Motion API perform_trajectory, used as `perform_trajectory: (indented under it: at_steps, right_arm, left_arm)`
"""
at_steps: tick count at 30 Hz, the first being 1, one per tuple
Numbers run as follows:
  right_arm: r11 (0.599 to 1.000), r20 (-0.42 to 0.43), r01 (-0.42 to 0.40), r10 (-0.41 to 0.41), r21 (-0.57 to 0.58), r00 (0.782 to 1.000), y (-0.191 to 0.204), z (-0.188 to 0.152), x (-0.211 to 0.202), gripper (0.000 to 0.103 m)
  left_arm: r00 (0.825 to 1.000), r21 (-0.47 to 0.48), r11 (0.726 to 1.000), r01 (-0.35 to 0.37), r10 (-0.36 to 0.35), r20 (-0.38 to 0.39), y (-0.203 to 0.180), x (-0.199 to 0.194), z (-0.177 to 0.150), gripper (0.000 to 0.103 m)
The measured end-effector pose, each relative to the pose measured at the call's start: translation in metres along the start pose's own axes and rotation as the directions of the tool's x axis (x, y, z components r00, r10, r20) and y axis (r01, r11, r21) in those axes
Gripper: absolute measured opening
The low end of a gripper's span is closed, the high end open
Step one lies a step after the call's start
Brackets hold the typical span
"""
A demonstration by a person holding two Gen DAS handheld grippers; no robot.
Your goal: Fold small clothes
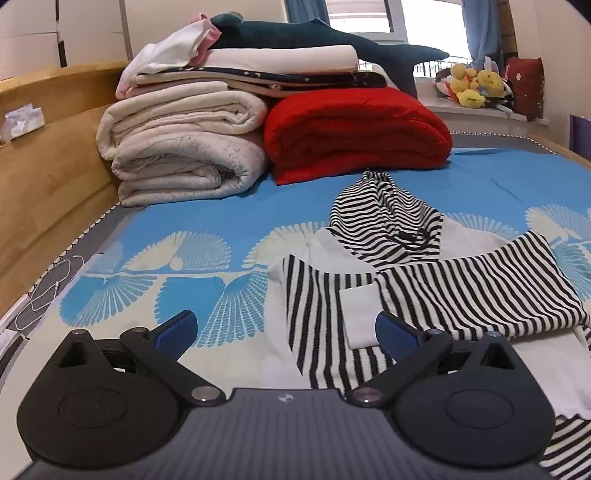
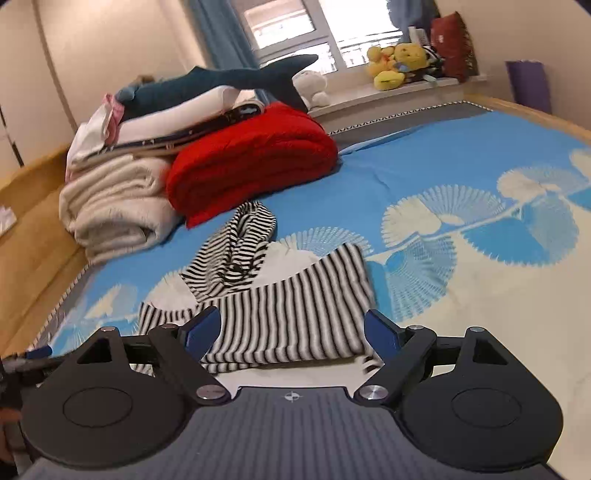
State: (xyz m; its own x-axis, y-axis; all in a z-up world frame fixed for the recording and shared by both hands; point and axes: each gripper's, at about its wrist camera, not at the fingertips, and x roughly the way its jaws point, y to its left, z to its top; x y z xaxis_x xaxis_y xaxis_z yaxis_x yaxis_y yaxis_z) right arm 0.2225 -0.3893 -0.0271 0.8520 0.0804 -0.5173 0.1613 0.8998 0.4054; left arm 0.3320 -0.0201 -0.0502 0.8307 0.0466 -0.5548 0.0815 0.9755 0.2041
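Observation:
A small white hooded top with black-and-white striped sleeves [image 1: 461, 295] lies on the blue patterned bed sheet [image 1: 207, 229]. Its striped hood [image 1: 384, 221] points away from me, and both sleeves are folded across the white body. My left gripper [image 1: 286, 332] is open and empty, just above the garment's near left part. In the right wrist view the same top [image 2: 288, 317] lies under my right gripper [image 2: 291, 332], which is open and empty over the folded right sleeve. The hood [image 2: 236, 258] lies beyond it.
Folded cream quilts [image 1: 184, 162] and a red blanket [image 1: 354, 140] are stacked at the head of the bed, with a plush shark [image 1: 295, 33] on top. A wooden bed rail [image 1: 48, 177] runs along the left. Yellow plush toys [image 2: 399, 62] sit on the window sill.

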Motion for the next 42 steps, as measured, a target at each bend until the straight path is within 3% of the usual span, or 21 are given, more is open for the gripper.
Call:
perform_trajectory:
  at_steps: [3, 9, 22, 35, 37, 39, 42]
  right_arm:
    - [0.999, 0.011, 0.016, -0.017, 0.035, 1.000, 0.004, -0.019, 0.020, 0.086]
    - [0.992, -0.008, 0.101, -0.102, -0.076, 0.995, 0.002, -0.039, 0.052, 0.085]
    - [0.980, -0.052, 0.077, -0.088, -0.183, 0.995, 0.010, -0.051, 0.063, 0.085]
    - [0.980, -0.068, 0.075, -0.089, -0.185, 0.994, 0.009, -0.053, 0.066, 0.084]
    - [0.983, -0.066, 0.077, -0.090, -0.168, 0.994, 0.008, -0.052, 0.067, 0.084]
    - [0.990, -0.058, 0.070, -0.077, -0.123, 0.995, 0.006, -0.044, 0.062, 0.084]
    - [1.000, -0.014, -0.005, 0.005, 0.015, 1.000, 0.003, -0.007, 0.049, 0.085]
  left_arm:
    - [1.000, -0.010, 1.000, 0.000, -0.001, -0.023, 0.000, 0.001, -0.003, 0.103]
    - [0.999, -0.028, 1.000, -0.008, 0.007, -0.045, 0.005, 0.004, -0.004, 0.103]
    - [0.996, -0.047, 0.999, 0.023, -0.027, -0.081, -0.001, 0.012, -0.003, 0.103]
    - [0.996, -0.038, 0.999, 0.027, -0.030, -0.080, 0.001, 0.012, -0.003, 0.103]
    - [0.997, -0.069, 0.997, 0.041, -0.045, -0.060, 0.007, 0.004, 0.002, 0.103]
    - [0.999, -0.083, 0.995, 0.049, -0.047, 0.019, 0.015, -0.013, 0.015, 0.103]
    - [0.984, -0.116, 0.984, 0.135, -0.120, 0.131, 0.033, -0.029, 0.054, 0.103]
